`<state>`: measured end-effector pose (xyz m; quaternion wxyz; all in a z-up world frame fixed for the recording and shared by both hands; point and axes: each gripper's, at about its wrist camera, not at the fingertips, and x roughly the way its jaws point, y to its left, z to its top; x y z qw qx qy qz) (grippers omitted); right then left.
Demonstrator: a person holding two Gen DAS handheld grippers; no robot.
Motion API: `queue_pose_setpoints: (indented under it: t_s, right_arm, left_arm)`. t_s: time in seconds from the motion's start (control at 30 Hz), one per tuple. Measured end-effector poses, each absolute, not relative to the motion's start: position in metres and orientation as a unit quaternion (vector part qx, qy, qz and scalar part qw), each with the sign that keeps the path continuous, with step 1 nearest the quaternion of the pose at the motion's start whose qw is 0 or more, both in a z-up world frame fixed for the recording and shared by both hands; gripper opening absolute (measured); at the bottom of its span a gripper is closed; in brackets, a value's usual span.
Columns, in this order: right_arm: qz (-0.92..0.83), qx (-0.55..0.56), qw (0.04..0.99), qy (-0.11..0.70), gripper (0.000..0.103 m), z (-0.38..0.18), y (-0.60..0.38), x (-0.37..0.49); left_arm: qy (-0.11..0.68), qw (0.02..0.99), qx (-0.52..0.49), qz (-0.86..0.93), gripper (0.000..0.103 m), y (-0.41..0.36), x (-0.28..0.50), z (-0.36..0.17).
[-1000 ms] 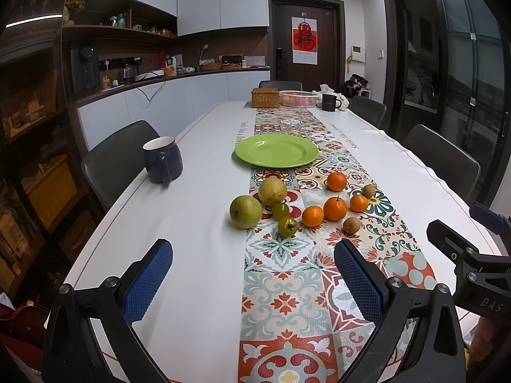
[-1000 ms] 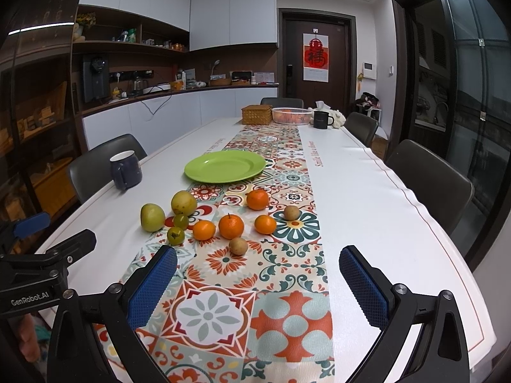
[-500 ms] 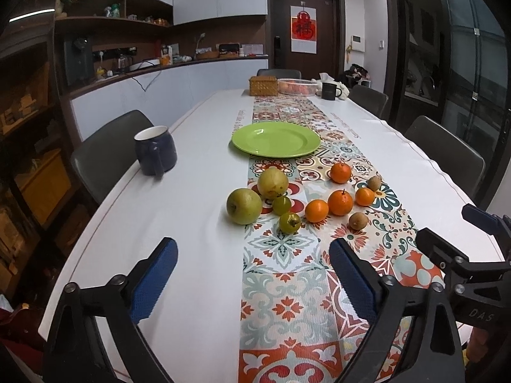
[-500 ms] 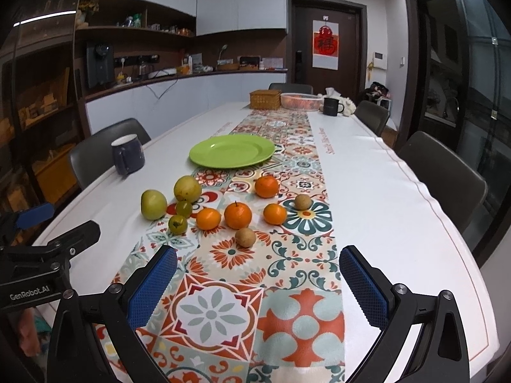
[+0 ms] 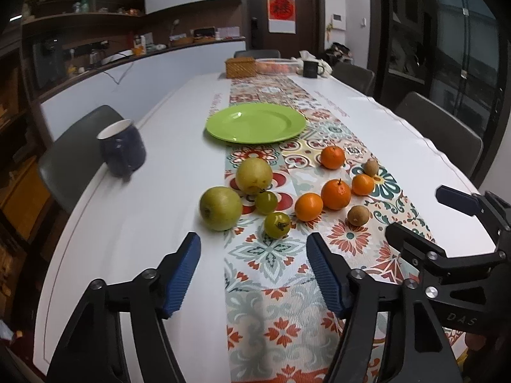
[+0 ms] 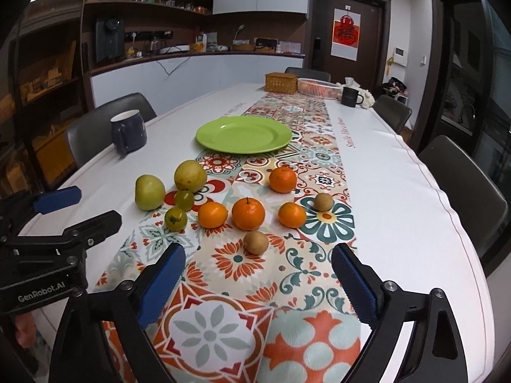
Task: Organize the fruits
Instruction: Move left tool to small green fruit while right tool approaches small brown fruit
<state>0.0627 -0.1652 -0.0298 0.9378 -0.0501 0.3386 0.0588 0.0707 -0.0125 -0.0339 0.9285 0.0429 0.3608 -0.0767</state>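
Note:
Fruit lies loose on the patterned runner [image 5: 271, 255]: two large yellow-green pears [image 5: 220, 208] [image 5: 254, 176], two small green fruits [image 5: 277, 224], several oranges [image 5: 335, 194] and two brown kiwis [image 5: 358, 215]. An empty green plate [image 5: 255, 122] [image 6: 243, 134] sits beyond them. My left gripper [image 5: 254, 271] is open and empty, just short of the small green fruit. My right gripper [image 6: 257, 281] is open and empty, just short of the near kiwi [image 6: 256, 242]. Each gripper shows in the other's view [image 5: 447, 239] [image 6: 64, 220].
A dark blue mug [image 5: 123, 148] stands at the table's left edge. A wicker box [image 6: 281, 82], a pink basket [image 6: 317, 86] and a black mug [image 6: 349, 95] stand at the far end. Grey chairs [image 6: 463, 188] line both sides.
Both grippers have moved forward and lower toward the fruit, which now looks nearer. Nothing on the table has moved.

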Motion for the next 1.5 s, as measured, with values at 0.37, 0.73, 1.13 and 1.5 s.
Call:
queue_pose_setpoints:
  t_s: [0.37,0.73,1.13,1.5]
  right_arm:
    - [0.079,-0.044,0.914,0.396,0.070,-0.058,-0.167,0.104]
    - [0.103,-0.027,0.889,0.444,0.051,-0.084,-0.168,0.134]
    - [0.117,-0.023,0.880,0.459,0.031,-0.091,-0.167,0.144]
    - [0.125,-0.016,0.885,0.449,0.029,-0.079,-0.167,0.138]
  left_arm:
    - [0.403,0.906,0.060,-0.110,0.053,-0.028,0.111,-0.062]
    - [0.437,0.889,0.058,-0.127,0.041,-0.035,0.140,-0.085]
    - [0.447,0.883,0.054,-0.131,0.030,-0.037,0.152,-0.094]
    - [0.443,0.886,0.045,-0.130,0.030,-0.035,0.148,-0.084]
